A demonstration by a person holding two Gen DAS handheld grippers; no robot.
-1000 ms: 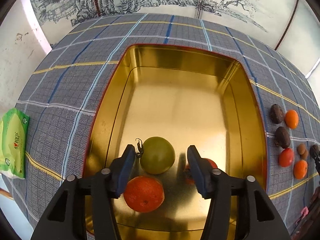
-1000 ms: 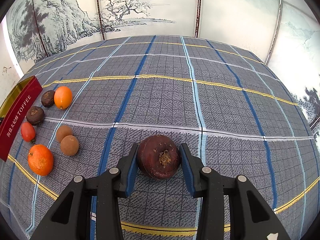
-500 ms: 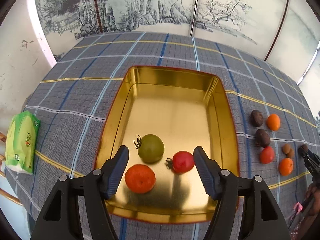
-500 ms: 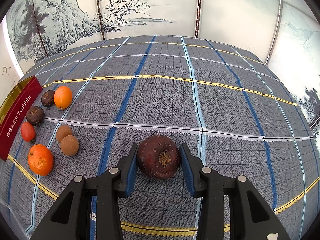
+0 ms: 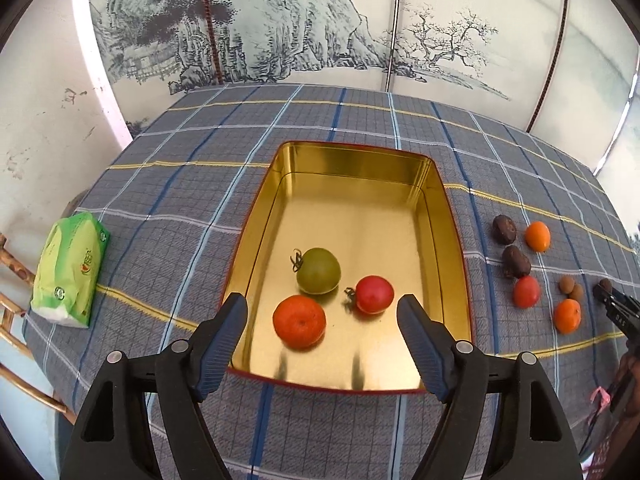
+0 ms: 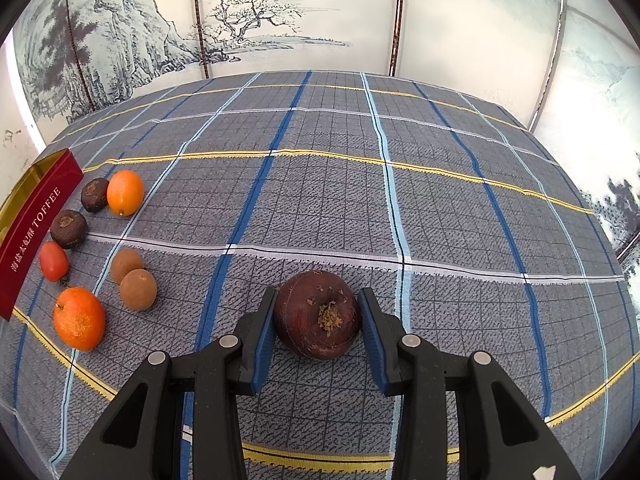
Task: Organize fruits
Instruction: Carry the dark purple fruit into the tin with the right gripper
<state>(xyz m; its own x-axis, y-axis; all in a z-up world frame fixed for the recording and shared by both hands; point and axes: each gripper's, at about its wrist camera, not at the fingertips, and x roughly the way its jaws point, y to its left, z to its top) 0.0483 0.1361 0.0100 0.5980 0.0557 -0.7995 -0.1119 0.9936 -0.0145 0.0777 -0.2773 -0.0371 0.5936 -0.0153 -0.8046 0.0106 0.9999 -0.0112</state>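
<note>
A gold tin tray (image 5: 360,168) with red outer walls sits on the checked cloth. In it lie a green tomato (image 5: 319,271), a red tomato (image 5: 374,294) and an orange mandarin (image 5: 299,321). My left gripper (image 5: 322,334) is open and empty, raised above the tray's near end. My right gripper (image 6: 318,334) is shut on a dark purple round fruit (image 6: 318,314) that rests on the cloth. Its tip shows at the right edge of the left wrist view (image 5: 614,306).
Loose fruit lies right of the tray: two dark ones (image 6: 69,228), an orange kumquat (image 6: 125,193), a small red tomato (image 6: 53,261), two brown longans (image 6: 138,284), a mandarin (image 6: 79,318). A green tissue pack (image 5: 70,268) lies left of the tray. A painted screen stands behind.
My left gripper has drawn back and up from the tray and opened wider, leaving the red tomato beside the green one. The right gripper and its fruit have not moved.
</note>
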